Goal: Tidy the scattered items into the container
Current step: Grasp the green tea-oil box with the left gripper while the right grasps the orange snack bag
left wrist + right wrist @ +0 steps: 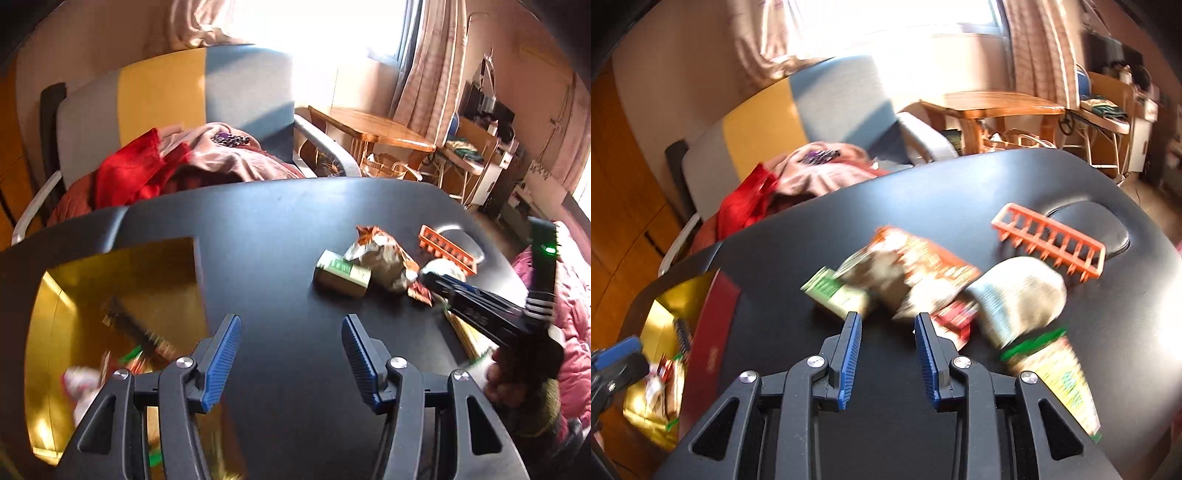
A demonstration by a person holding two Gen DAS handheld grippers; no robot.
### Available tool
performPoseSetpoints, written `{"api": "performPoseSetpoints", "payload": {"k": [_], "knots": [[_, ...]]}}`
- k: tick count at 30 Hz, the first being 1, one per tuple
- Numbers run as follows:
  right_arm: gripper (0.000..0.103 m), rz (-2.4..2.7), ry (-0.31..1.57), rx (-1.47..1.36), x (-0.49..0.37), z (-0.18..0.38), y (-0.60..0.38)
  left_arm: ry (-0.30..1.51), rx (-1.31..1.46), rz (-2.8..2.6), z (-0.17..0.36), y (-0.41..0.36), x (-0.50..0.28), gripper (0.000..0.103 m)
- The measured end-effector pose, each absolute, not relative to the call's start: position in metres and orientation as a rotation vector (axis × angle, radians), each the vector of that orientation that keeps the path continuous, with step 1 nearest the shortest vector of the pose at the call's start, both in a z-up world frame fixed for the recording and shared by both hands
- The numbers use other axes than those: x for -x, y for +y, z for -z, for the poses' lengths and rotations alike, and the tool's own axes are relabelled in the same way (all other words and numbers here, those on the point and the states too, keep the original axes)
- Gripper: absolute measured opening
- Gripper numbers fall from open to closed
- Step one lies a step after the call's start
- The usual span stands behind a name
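Note:
A gold-lined box with a red outside (122,280) (713,314) sits at the table's left edge and holds several small packets. On the black table (266,229) lie a small green carton (341,273) (834,293), a crumpled orange snack bag (384,254) (916,269), a grey sock (1019,295), an orange plastic rack (448,249) (1049,243) and a green-and-yellow packet (1060,373). My left gripper (291,354) is open and empty beside the box. My right gripper (888,354) is open and empty just short of the pile; it also shows in the left wrist view (436,275).
An armchair (207,107) with red and pink clothes (177,162) stands behind the table. A wooden table (373,129) and shelves are at the back right. A pink quilt (569,295) lies to the right.

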State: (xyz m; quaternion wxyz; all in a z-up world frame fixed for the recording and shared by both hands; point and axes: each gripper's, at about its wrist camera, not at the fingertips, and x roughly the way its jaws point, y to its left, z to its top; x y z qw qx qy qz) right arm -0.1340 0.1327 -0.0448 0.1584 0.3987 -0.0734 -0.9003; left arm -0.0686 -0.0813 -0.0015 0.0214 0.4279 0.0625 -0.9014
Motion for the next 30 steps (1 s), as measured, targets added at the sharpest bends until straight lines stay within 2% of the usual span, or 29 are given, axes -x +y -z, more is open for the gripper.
{"api": "performPoseSetpoints", "payload": {"k": [5,9,14,16,17,30], "knots": [[0.033,2.509,-0.248,-1.189,0.182,0.051,0.132,0.346,-1.417,2.722,0.020,-0.070,0.137,0.058],[0.037,2.448,-0.278,-1.229,0.221,0.057,0.128,0.440,-1.462,2.617,0.043,-0.072,0.186,0.058],[0.039,2.363,-0.317,-1.277,0.267,0.066,0.123,0.453,-1.502,2.516,0.072,-0.075,0.223,0.058],[0.042,2.311,-0.318,-1.296,0.271,0.075,0.116,0.441,-1.518,2.491,0.080,-0.075,0.231,0.058],[0.049,2.286,-0.314,-1.305,0.272,0.079,0.113,0.423,-1.526,2.481,0.083,-0.075,0.234,0.058],[0.052,2.233,-0.218,-1.330,0.215,0.086,0.108,0.172,-1.519,2.498,0.094,-0.058,0.191,0.058]]}}
